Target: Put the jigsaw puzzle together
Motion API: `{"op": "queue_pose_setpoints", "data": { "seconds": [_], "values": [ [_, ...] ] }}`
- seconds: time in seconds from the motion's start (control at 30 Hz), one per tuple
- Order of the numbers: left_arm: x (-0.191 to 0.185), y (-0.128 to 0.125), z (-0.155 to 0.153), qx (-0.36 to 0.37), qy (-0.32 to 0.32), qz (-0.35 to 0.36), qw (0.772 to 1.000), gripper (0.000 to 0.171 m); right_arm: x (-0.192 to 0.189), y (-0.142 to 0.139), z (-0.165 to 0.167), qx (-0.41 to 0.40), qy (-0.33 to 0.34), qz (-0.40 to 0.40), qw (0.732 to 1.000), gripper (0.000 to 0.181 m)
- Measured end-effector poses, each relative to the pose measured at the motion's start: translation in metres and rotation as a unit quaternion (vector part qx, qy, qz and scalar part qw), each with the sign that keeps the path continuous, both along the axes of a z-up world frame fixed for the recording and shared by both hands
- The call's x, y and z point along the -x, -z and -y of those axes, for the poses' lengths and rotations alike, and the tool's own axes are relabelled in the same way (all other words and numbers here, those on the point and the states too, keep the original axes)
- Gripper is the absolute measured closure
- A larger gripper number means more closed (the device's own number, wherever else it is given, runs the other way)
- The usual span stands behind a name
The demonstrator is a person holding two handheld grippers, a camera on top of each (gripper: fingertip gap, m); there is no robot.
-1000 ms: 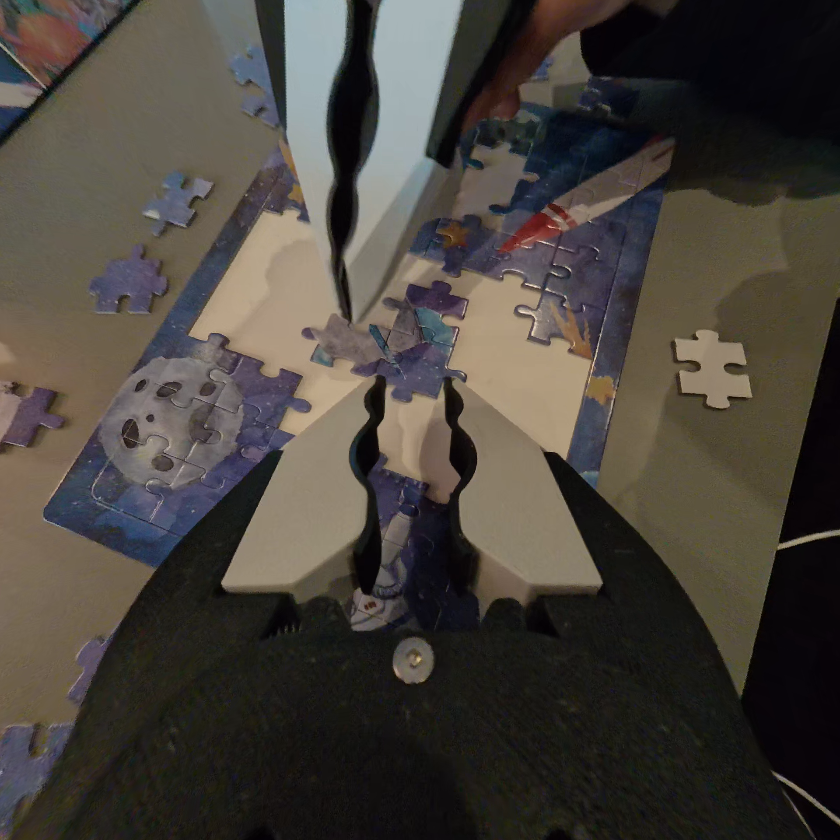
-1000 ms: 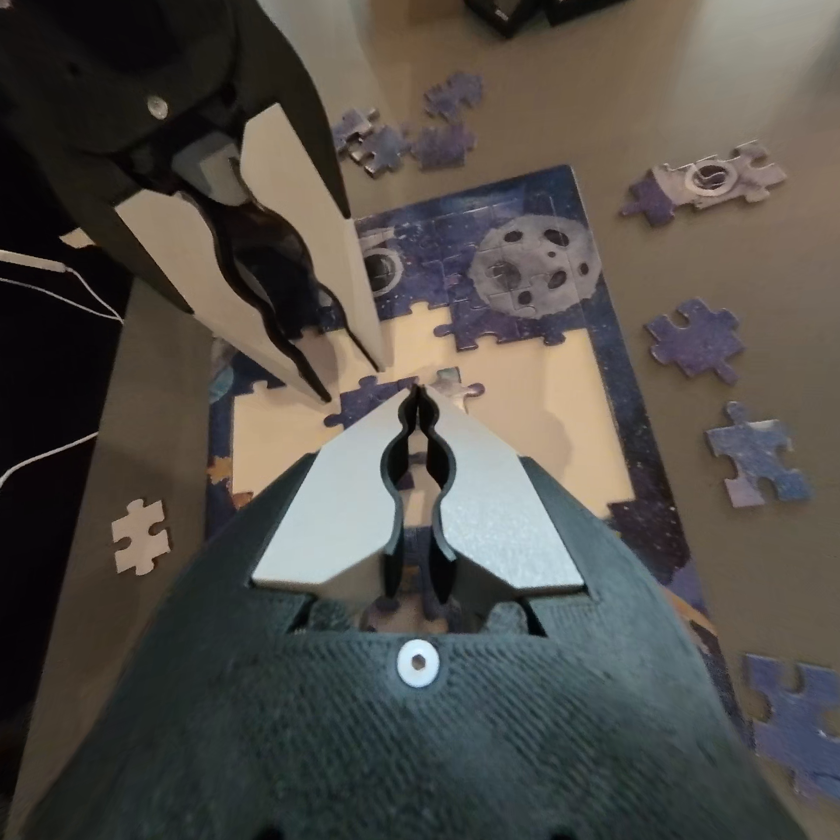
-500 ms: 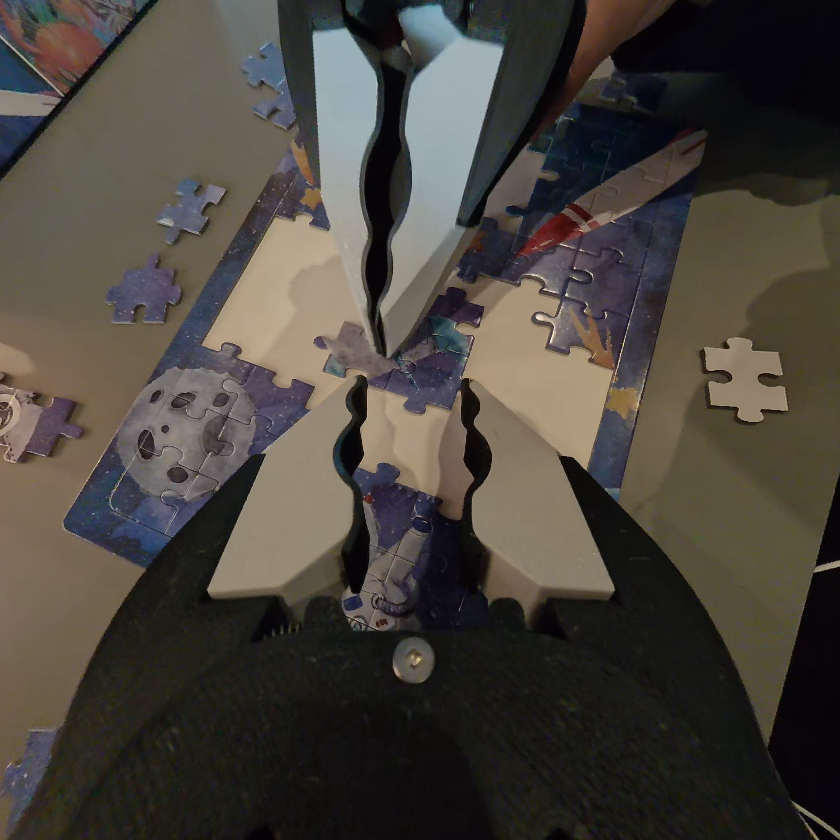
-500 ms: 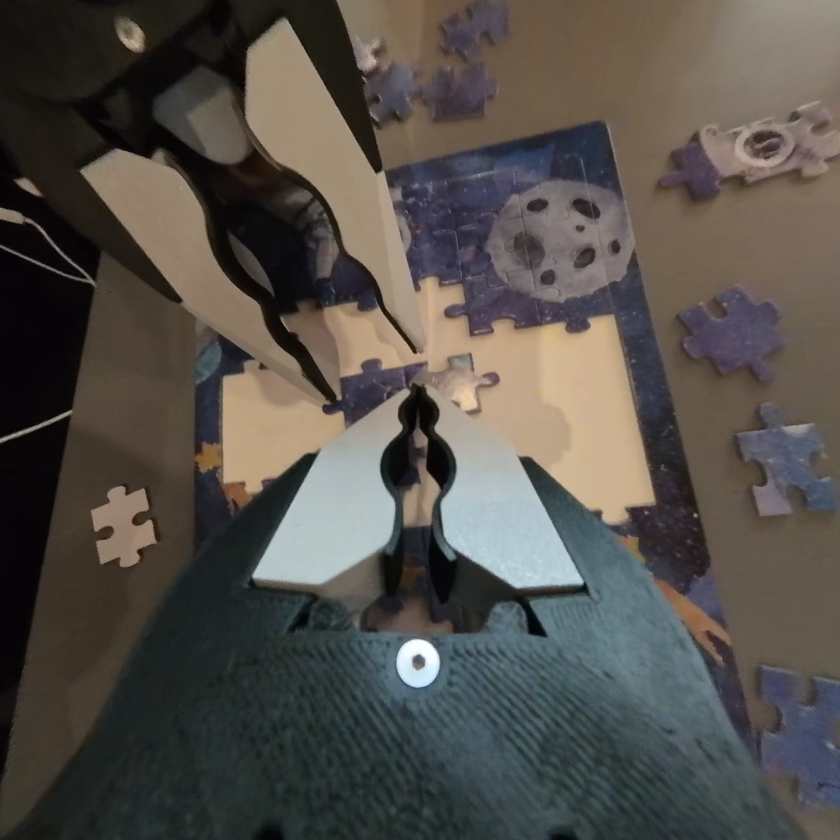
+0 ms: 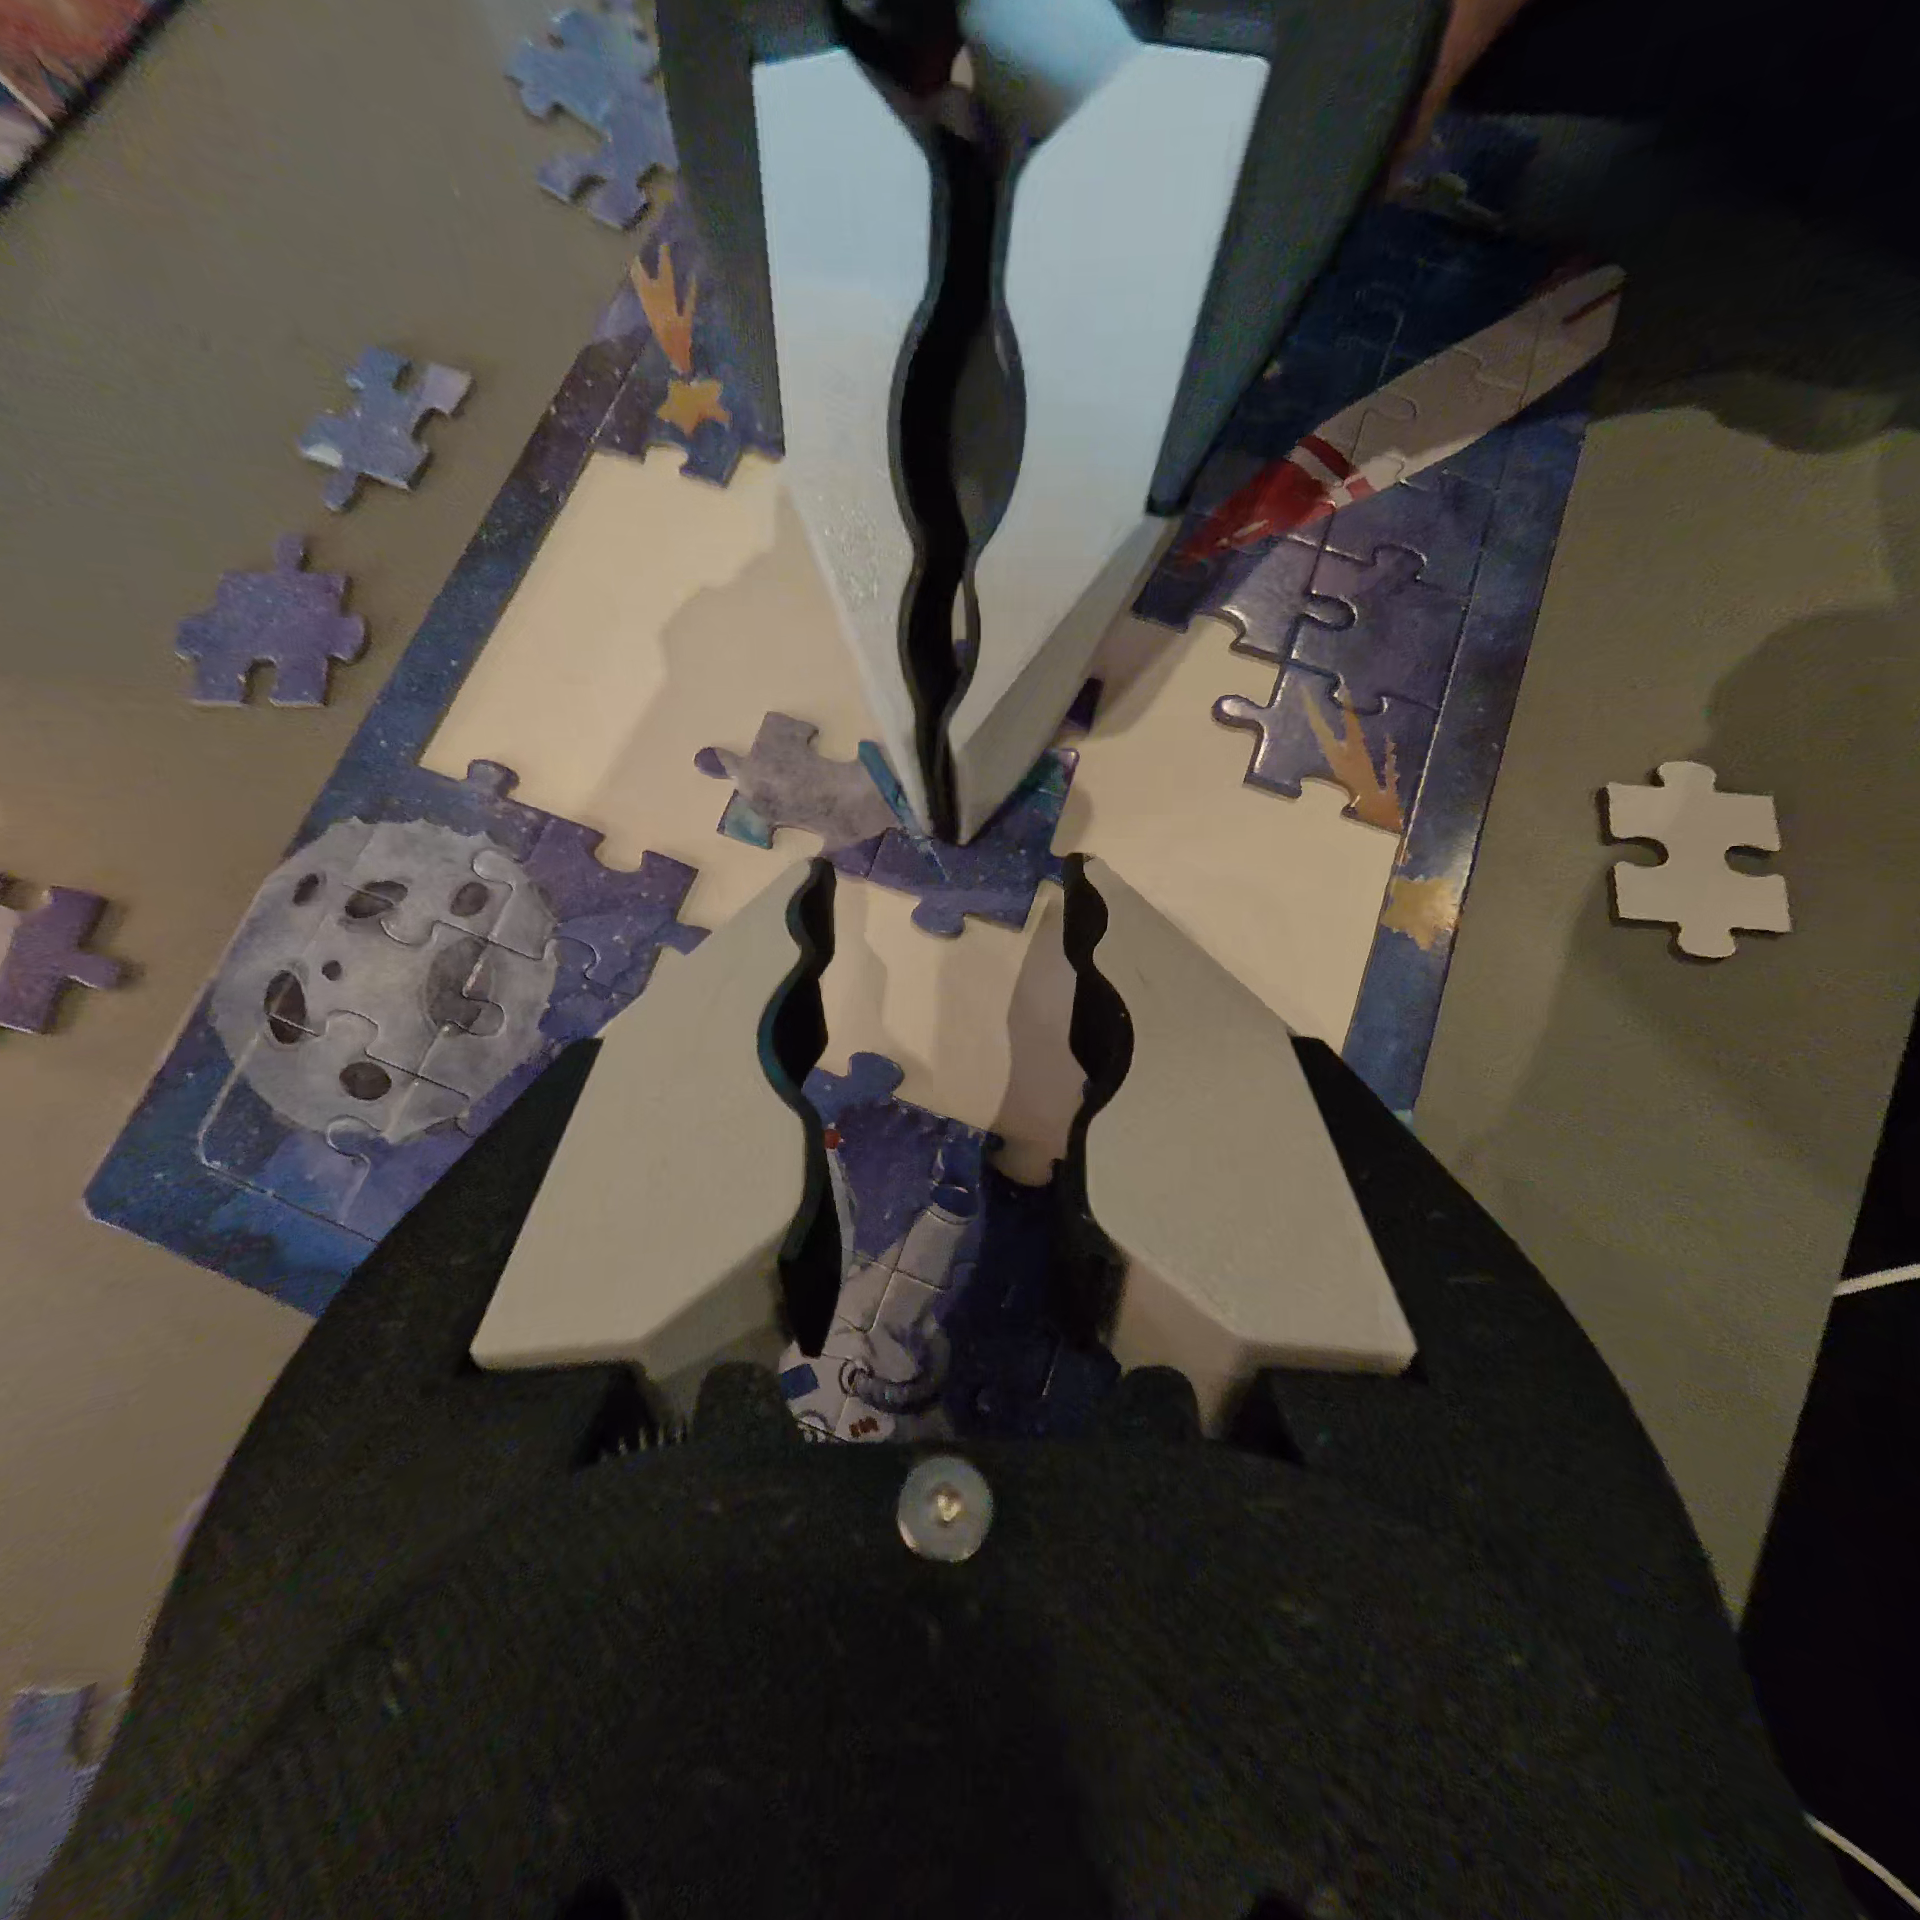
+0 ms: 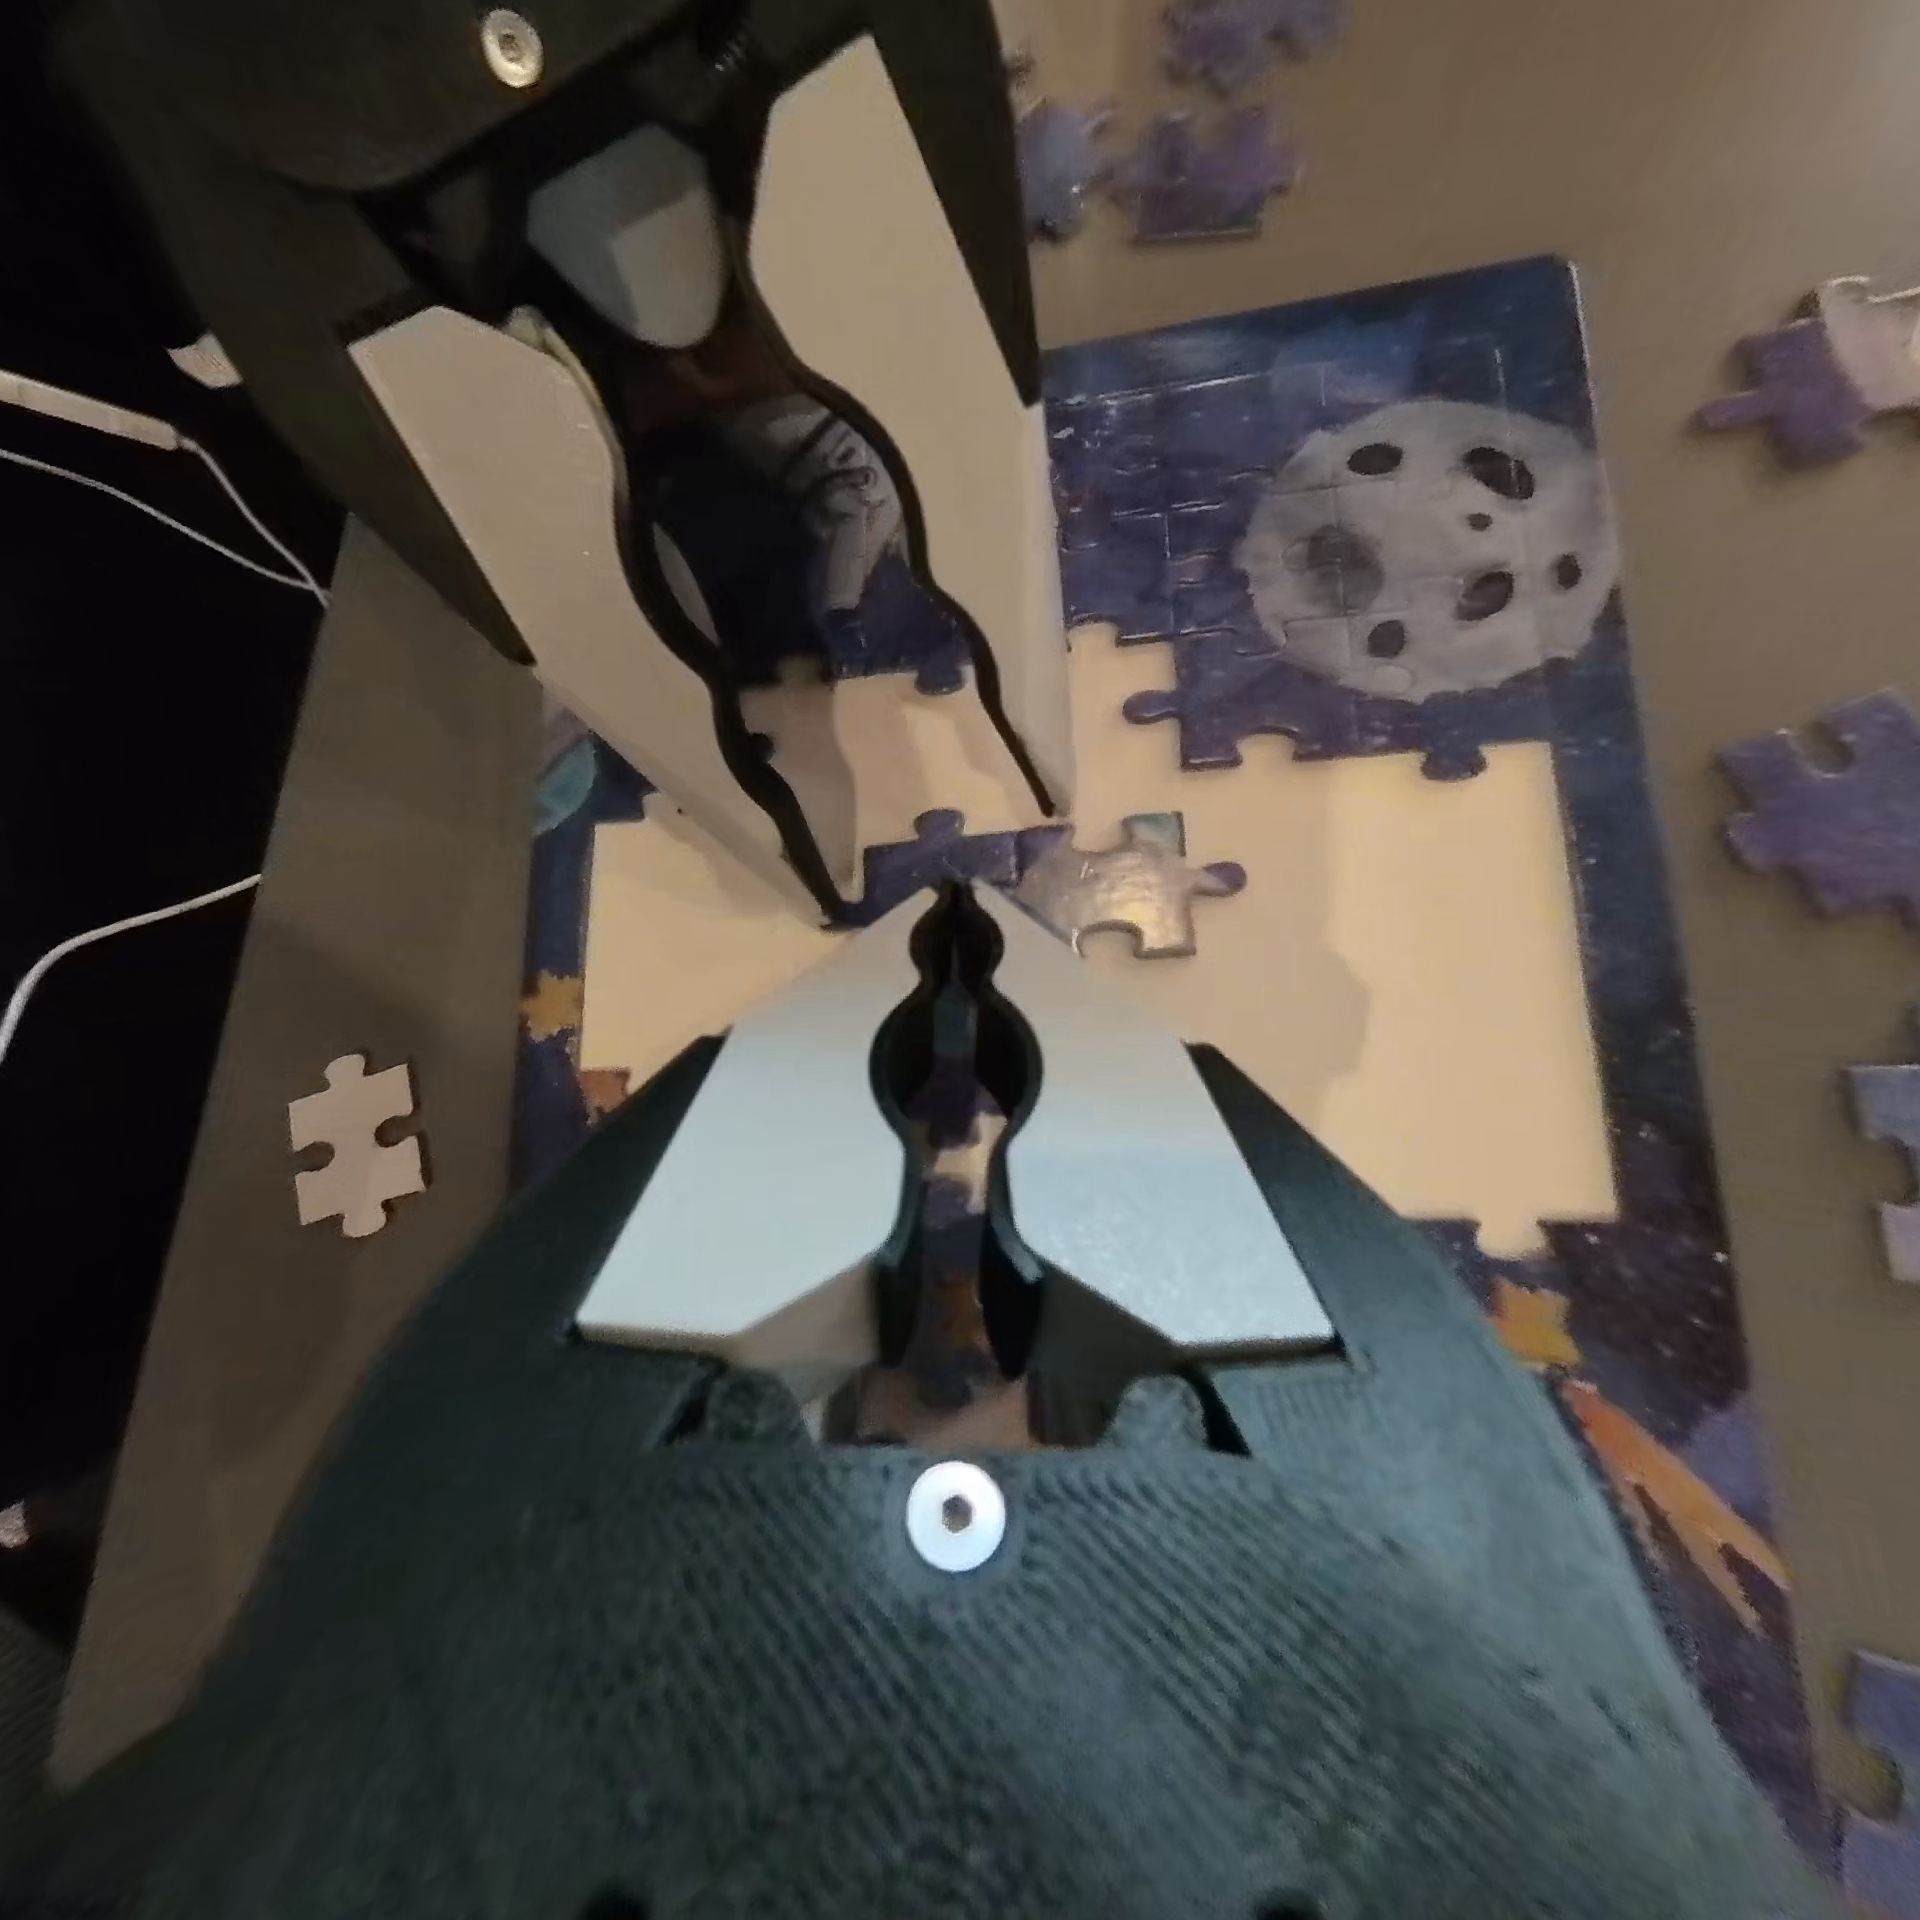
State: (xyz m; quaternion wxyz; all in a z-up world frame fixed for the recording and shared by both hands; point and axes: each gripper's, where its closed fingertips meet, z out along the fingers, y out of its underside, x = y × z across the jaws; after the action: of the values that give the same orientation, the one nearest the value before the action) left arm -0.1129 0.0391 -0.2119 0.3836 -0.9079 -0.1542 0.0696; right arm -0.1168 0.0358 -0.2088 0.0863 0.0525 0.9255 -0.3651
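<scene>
Mid-assembly: the puzzle [image 5: 1455,665] lies flat on the grey bench [image 5: 1662,1195], with the border, the moon corner [image 5: 395,987], the rocket [image 5: 1382,457] and an astronaut patch in place, and the cream middle of the tray still bare. The step in hand looks like seating a small cluster of joined pieces [image 5: 935,873] in the middle of that bare area. The right tool [image 5: 943,826] points down with its tips pinched together right on the cluster beside a grey-blue piece [image 5: 800,784]; whether it grips an edge or just presses down I can't tell, since the tips hide the contact. The left tool [image 5: 940,883] is spread wide, holds nothing, and hovers just short of the cluster. Next move, by my read: nudge or press the cluster so its tabs line up with neighbours, then fetch a loose piece; that calls for a low, flat push so the joined pieces don't buckle apart. The left wrist view shows the rocket side, loose blue pieces [image 5: 272,634] on the far side of the puzzle and a white face-down piece [image 5: 1694,857] on the bench. The right wrist view shows the grey-blue piece [image 6: 1127,894] clear of the tips, the left tool [image 6: 935,842] from the front with its jaws apart, more loose pieces [image 6: 1829,800] beside the moon edge, and white cables [image 6: 156,499] off the bench edge.
</scene>
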Motion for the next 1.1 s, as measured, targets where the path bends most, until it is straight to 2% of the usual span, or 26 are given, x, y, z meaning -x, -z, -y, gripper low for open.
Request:
{"op": "queue_pose_setpoints", "data": {
  "seconds": [0.17, 0.33, 0.4, 0.47, 0.57, 0.67, 0.83, 1.0, 1.1],
  "values": [
    [-0.001, 0.001, 0.001, -0.003, -0.002, 0.014, 1.000, 0.128, 0.035, 0.000, -0.006, -0.011, 0.066, -0.090, 0.994, 0.181],
    [-0.005, 0.001, 0.000, -0.004, 0.009, 0.018, 1.000, 0.126, 0.020, 0.001, -0.009, -0.017, 0.028, -0.078, 0.996, 0.181],
    [-0.004, 0.001, 0.000, -0.002, 0.007, 0.015, 1.000, 0.126, 0.026, -0.001, -0.011, -0.022, 0.038, -0.087, 0.995, 0.181],
    [-0.004, 0.001, 0.000, -0.002, 0.007, 0.015, 1.000, 0.126, 0.026, -0.007, -0.009, -0.007, 0.043, -0.081, 0.996, 0.181],
    [-0.004, 0.001, 0.000, -0.002, 0.006, 0.013, 1.000, 0.126, 0.011, -0.014, -0.003, 0.024, 0.011, -0.049, 0.998, 0.181],
    [-0.004, 0.001, 0.000, -0.003, 0.006, 0.016, 1.000, 0.126, 0.008, -0.003, -0.006, -0.008, 0.007, -0.036, 0.999, 0.181],
    [-0.004, -0.003, 0.001, -0.018, 0.006, 0.019, 1.000, 0.128, 0.030, -0.040, -0.011, 0.070, 0.058, -0.058, 0.994, 0.181],
    [0.006, -0.035, 0.008, -0.116, -0.007, 0.078, 0.990, 0.128, 0.059, -0.075, -0.035, 0.115, 0.131, -0.115, 0.978, 0.181],
    [0.035, -0.054, 0.024, -0.115, -0.034, 0.035, 0.992, 0.130, 0.072, -0.094, -0.052, 0.137, 0.173, -0.149, 0.964, 0.181]
  ]
}}
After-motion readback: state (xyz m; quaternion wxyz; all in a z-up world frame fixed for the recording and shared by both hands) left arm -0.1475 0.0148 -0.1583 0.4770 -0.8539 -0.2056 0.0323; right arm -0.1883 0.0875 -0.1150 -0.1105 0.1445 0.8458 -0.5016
